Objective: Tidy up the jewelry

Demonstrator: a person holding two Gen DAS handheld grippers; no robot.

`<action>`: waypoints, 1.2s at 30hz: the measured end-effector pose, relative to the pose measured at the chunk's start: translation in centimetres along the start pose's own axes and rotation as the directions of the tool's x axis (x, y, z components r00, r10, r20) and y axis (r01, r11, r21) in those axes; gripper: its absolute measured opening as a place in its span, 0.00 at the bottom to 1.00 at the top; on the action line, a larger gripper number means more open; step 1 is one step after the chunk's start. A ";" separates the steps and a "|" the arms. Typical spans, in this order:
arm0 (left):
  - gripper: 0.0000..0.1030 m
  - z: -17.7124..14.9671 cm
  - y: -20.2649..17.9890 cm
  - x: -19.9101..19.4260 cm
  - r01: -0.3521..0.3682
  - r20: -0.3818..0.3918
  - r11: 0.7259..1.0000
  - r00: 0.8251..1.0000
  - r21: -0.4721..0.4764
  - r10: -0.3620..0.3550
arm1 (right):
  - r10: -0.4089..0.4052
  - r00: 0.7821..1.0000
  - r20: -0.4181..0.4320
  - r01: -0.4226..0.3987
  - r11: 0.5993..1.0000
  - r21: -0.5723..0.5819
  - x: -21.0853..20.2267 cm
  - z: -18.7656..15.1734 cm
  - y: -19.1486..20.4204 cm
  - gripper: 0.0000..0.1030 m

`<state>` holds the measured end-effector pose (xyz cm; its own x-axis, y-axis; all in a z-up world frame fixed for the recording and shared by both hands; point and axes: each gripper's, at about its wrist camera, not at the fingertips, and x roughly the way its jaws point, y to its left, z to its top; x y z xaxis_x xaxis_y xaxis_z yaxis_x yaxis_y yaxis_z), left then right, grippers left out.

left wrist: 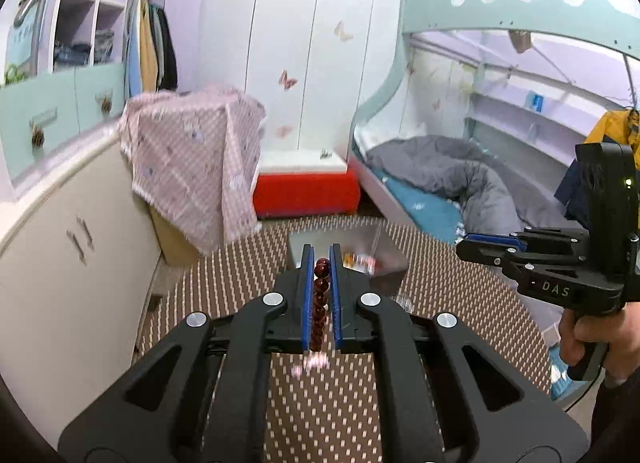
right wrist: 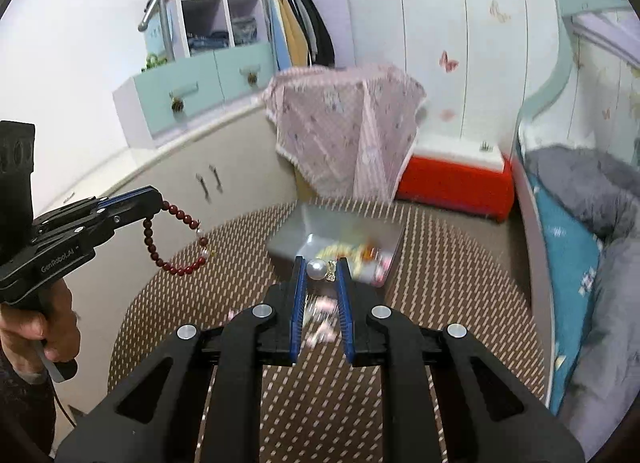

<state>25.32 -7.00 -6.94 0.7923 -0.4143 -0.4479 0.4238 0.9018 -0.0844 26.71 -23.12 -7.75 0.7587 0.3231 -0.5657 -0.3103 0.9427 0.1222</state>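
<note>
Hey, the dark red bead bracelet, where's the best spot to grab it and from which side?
Probably across the strand, as the left gripper has it: jaws pinching a short run of beads at the top of the dark red bead bracelet, approaching from its open side. The loop hangs free below, so the strand sits flat between the pads.

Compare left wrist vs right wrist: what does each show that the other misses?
Left wrist only: the bunk bed frame, and the right tool from the side.

Right wrist only: the whole loop of the dark red bead bracelet hanging from the left tool, and a pearl piece pinched in the right tool.

Both: the grey box of blurred jewelry on the patterned table, the pink cloth, the red bench.
</note>
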 end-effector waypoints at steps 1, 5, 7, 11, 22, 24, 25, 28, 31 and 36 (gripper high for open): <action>0.08 0.7 -0.1 0.1 0.003 0.013 1.000 1.000 0.007 -0.003 | -0.001 1.000 0.011 0.001 1.000 -0.006 -0.1 0.7 -0.1 0.13; 0.08 3.3 -0.7 1.4 0.031 0.031 0.999 0.999 0.027 -0.031 | -0.002 1.000 0.028 0.002 1.000 -0.018 0.5 3.5 -1.0 0.13; 0.08 4.3 -0.9 2.7 0.047 0.021 0.998 0.999 0.035 -0.048 | 0.007 1.000 0.027 -0.006 1.000 -0.016 0.8 4.2 -1.3 0.13; 0.08 5.3 -1.3 5.4 0.058 -0.020 0.998 0.998 0.033 -0.058 | 0.022 1.000 -0.021 -0.022 1.000 0.000 3.4 5.4 -2.4 0.13; 0.93 5.1 0.6 8.7 -0.057 -0.075 0.997 0.996 -0.048 0.053 | -0.003 0.997 -0.072 0.012 0.991 0.133 7.8 5.6 -5.1 0.88; 0.93 5.1 0.9 7.8 -0.079 -0.056 0.996 0.995 -0.051 0.076 | -0.020 0.998 -0.059 0.029 0.988 0.153 7.2 5.4 -5.5 0.92; 0.93 5.1 1.0 7.2 -0.093 -0.046 0.994 0.995 -0.051 0.091 | -0.023 0.998 -0.053 0.031 0.986 0.161 6.9 5.4 -5.6 0.92; 0.93 5.0 1.2 5.6 -0.111 -0.017 0.992 0.994 -0.055 0.110 | -0.033 0.999 -0.025 0.037 0.984 0.172 5.5 5.4 -5.7 0.92; 0.93 4.8 1.3 4.2 -0.142 0.005 0.988 0.990 -0.056 0.142 | -0.039 0.999 -0.002 0.039 0.984 0.175 4.5 5.4 -5.5 0.92; 0.94 3.8 1.6 1.9 -0.168 0.034 0.984 0.985 -0.064 0.170 | -0.049 0.998 0.036 0.042 0.984 0.173 2.3 5.2 -4.7 0.92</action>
<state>29.18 -6.78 -4.55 0.8672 -0.2586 -0.4256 0.2559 0.9645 -0.0647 32.85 -26.34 -5.39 0.7930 0.2793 -0.5414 -0.1743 0.9556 0.2376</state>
